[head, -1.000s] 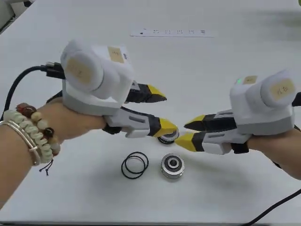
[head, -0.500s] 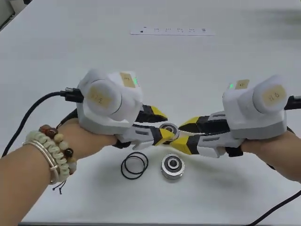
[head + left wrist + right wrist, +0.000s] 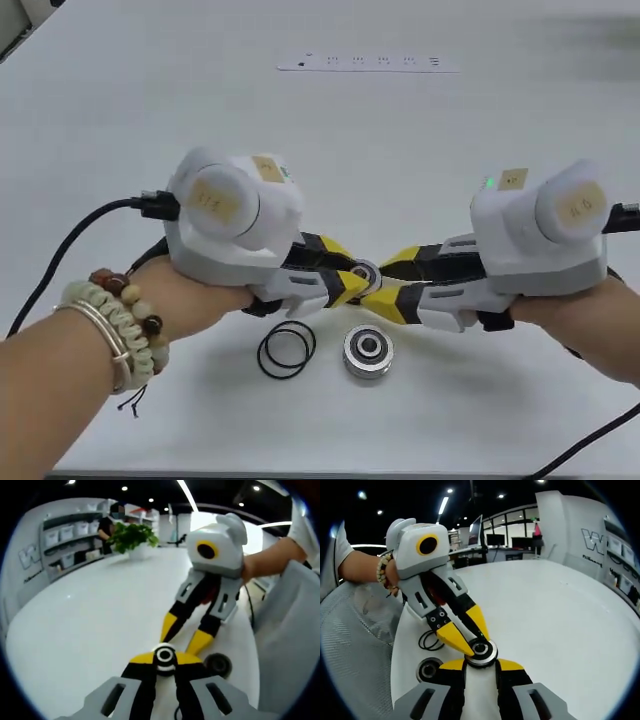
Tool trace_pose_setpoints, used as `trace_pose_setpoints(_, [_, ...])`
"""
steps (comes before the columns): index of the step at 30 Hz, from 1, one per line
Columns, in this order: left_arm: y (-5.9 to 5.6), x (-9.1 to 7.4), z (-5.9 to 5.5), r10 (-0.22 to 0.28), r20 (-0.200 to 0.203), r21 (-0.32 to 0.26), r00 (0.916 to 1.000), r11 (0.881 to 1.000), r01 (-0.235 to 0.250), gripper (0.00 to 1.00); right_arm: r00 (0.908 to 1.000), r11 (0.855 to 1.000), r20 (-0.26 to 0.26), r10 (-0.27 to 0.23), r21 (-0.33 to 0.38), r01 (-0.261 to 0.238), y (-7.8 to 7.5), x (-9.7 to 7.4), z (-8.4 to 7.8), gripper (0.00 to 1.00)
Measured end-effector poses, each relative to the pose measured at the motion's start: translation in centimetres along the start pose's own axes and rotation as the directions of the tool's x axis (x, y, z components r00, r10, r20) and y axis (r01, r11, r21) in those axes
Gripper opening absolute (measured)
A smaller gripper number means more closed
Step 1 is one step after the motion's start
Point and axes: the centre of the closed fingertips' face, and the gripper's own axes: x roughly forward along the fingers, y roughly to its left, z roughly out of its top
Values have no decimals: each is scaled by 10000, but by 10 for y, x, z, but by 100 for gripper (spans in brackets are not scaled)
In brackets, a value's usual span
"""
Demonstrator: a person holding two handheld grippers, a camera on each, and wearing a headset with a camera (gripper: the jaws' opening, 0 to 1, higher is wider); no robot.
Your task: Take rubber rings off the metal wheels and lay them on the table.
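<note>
1. A metal wheel point(image 3: 481, 651) is being held up off the white surface point(image 3: 450, 150), at the middle of the head view, between the two grippers meeting tip to tip.
2. The left gripper point(image 3: 164, 661) is being kept clamped on this metal wheel, with a yellow tip on either side of it.
3. The right gripper point(image 3: 184, 634) is being pointed at the same wheel from the right of the head view; its jaws are being held apart, with the tips right at the wheel's rim.
4. A second metal wheel point(image 3: 367, 351) is lying flat on the surface, just below the grippers' tips.
5. Two black rubber rings point(image 3: 287, 349) are lying overlapped on the surface, just left of the second metal wheel.
6. A white power strip point(image 3: 357, 63) is lying at the top centre of the head view, well apart from the work.
</note>
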Motion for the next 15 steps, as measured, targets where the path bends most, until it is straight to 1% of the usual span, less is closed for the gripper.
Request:
trace_pose_setpoints(5, [-2,0,0,-24,36,0,10000,10000,24,14,10000,9998,-63,-4,-215,3,1,-3,-1,17])
trace_pose_setpoints(8, [-2,0,0,0,43,-25,10000,10000,0,14,9998,9993,-201,-64,-359,57,-1,-4,-4,12])
trace_pose_setpoints(10, [-2,0,0,18,46,-35,10000,10000,-18,14,9998,9994,-170,-80,-330,75,-1,-4,-4,11])
trace_pose_setpoints(13, [-3,0,0,34,62,-34,10000,10000,-33,14,9996,9985,-257,-132,-533,118,-1,-5,-4,9])
trace_pose_setpoints(15, [-3,0,0,29,65,-19,10000,10000,-29,14,9994,9981,-310,-167,-601,148,-2,-6,-5,5])
